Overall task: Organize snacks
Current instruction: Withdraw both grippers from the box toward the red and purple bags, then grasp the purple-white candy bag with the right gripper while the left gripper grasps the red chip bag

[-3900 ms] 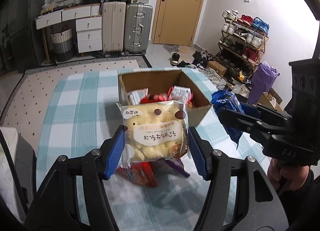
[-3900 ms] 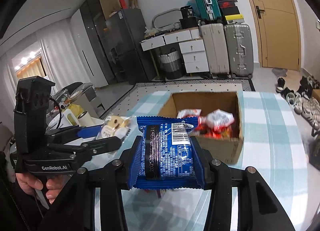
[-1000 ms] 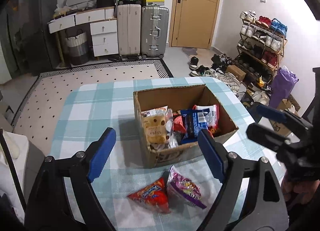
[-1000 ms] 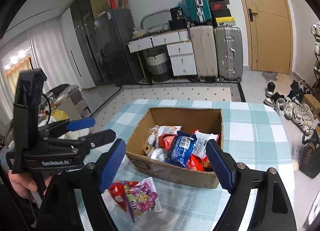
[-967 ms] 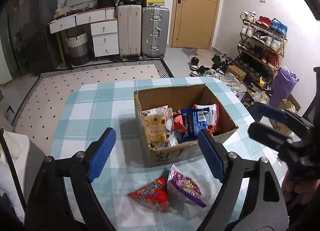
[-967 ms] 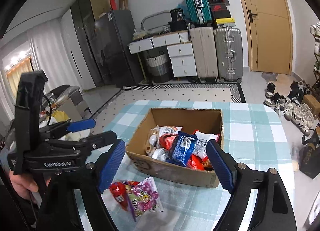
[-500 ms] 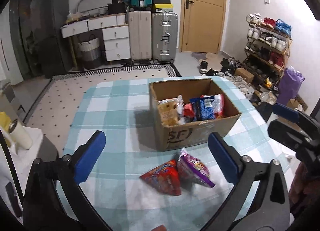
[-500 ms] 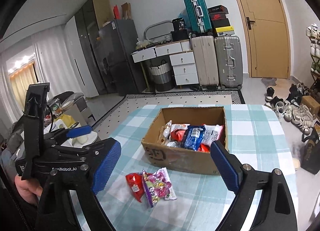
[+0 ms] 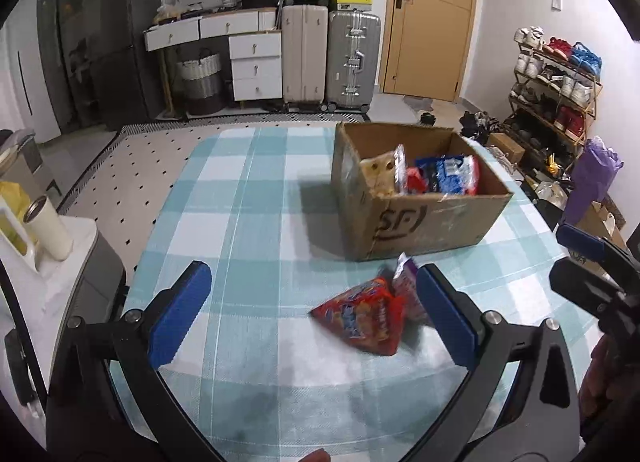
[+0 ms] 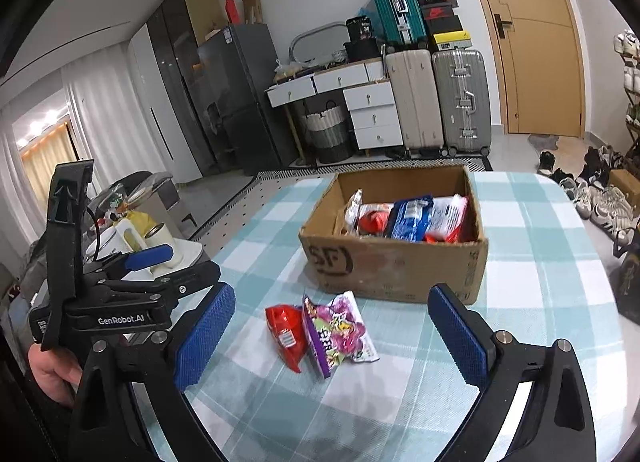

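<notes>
1. Cardboard box [image 10: 394,262]: on the checked table [image 10: 540,262], toward its far edge, already holding several packets.
2. Red packet [image 9: 362,320] and purple packet [image 10: 340,332]: touching, on the cloth just before the box's near wall.
3. Left gripper [image 9: 312,312]: your jaws, just widened fully, hold nothing.
4. Right gripper [image 10: 330,336]: jaws just widening, empty.
5. Step in hand, by my reading: reaching for the last two. Next: lower one claw around each packet, then close.

On the table [image 10: 540,294]: box [image 10: 396,266] at the far side, packets inside; two bags [image 10: 320,332] side by side, touching, just before the box.
</notes>
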`<state>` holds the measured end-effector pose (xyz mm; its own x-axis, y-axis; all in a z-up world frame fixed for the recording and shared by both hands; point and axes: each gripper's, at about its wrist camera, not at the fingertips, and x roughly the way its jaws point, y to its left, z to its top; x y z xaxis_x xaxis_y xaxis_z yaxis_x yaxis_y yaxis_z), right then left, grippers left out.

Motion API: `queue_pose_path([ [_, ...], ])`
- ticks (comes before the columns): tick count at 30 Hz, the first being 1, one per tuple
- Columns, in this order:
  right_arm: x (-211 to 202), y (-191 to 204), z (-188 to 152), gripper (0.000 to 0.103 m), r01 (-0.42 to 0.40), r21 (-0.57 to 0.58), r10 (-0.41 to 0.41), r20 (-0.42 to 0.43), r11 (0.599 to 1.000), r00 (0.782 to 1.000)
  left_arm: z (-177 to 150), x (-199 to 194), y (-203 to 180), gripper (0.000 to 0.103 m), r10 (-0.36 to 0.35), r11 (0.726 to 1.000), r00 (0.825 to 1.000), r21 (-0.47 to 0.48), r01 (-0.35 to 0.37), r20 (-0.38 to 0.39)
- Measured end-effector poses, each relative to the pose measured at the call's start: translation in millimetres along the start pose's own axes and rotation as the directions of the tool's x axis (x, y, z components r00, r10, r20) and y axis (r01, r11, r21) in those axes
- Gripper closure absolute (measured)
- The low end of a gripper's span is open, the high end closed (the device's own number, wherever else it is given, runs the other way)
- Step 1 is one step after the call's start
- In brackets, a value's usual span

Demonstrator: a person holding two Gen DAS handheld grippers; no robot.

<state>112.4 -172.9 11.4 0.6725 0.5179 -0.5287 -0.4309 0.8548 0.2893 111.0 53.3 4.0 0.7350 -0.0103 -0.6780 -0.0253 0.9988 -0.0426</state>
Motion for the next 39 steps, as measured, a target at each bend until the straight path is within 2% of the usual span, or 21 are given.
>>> queue_pose_path([
  [17, 56.4, -11.5, -39.3, 0.004, -0.026, 0.055, 0.032, -0.121, 0.998, 0.992, -45.2, 47.2, 10.4, 0.001, -0.037, 0.998, 0.995, -0.055, 0.032, -0.094],
  [29, 105.2, -26.8, -50.8, 0.004, -0.007, 0.1, 0.026, -0.193, 0.995, 0.981, -51.6, 71.8, 18.9, 0.001, -0.069, 0.995, 0.989, -0.087, 0.058, -0.134],
  [39, 137.0, -32.4, -47.9, 0.004, -0.016, 0.1, 0.037, -0.211, 0.995, 0.977, -54.2, 82.0, 24.3, 0.001, -0.092, 0.992, 0.983, -0.099, 0.077, -0.156],
])
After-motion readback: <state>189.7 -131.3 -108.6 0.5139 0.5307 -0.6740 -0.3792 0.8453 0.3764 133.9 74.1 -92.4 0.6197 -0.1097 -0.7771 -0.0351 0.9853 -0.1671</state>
